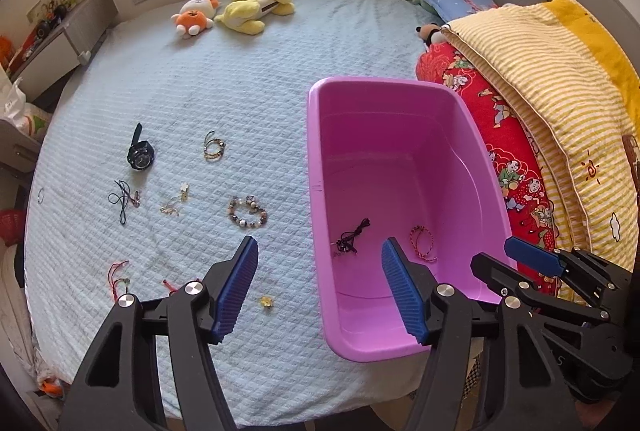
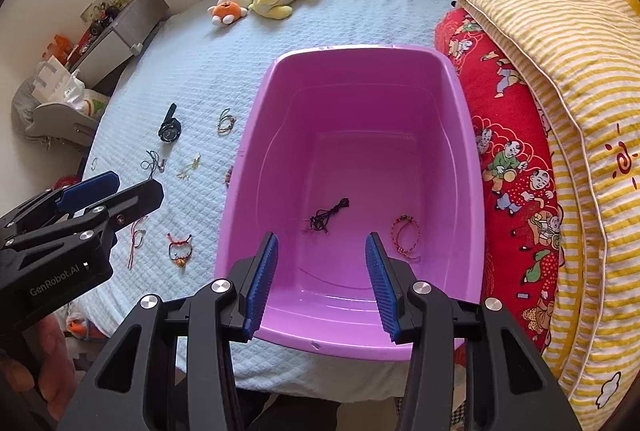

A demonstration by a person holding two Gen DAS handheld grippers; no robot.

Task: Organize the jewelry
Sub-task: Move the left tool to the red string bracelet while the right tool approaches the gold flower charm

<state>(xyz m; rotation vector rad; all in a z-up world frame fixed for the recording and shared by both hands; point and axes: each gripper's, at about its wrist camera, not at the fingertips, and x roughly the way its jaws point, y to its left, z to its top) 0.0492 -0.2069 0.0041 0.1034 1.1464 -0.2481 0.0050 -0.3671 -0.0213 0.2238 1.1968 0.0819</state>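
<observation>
A purple plastic bin (image 1: 316, 167) (image 2: 256, 135) sits on the pale blue bedspread. A black cord necklace (image 1: 352, 235) (image 2: 329, 217) and a red braided bracelet (image 1: 423, 243) (image 2: 406, 234) lie inside it. Several pieces lie on the bedspread to its left: a black watch (image 1: 140, 153) (image 2: 169, 129), a beaded bracelet (image 1: 247, 213), a wire bracelet (image 1: 214, 147), a dark cord (image 1: 124, 199), a small yellow charm (image 1: 265, 301). My left gripper (image 1: 318, 289) is open and empty over the bin's near left wall. My right gripper (image 2: 322, 285) is open and empty over the bin's near end.
Folded quilts, red (image 1: 504, 135) and yellow-striped (image 1: 540, 71), are stacked right of the bin. Plush toys (image 1: 236, 9) lie at the far side of the bed. A bedside cabinet (image 1: 52, 43) stands at the left. A red bracelet with a pendant (image 2: 180, 249) lies near the bed's front edge.
</observation>
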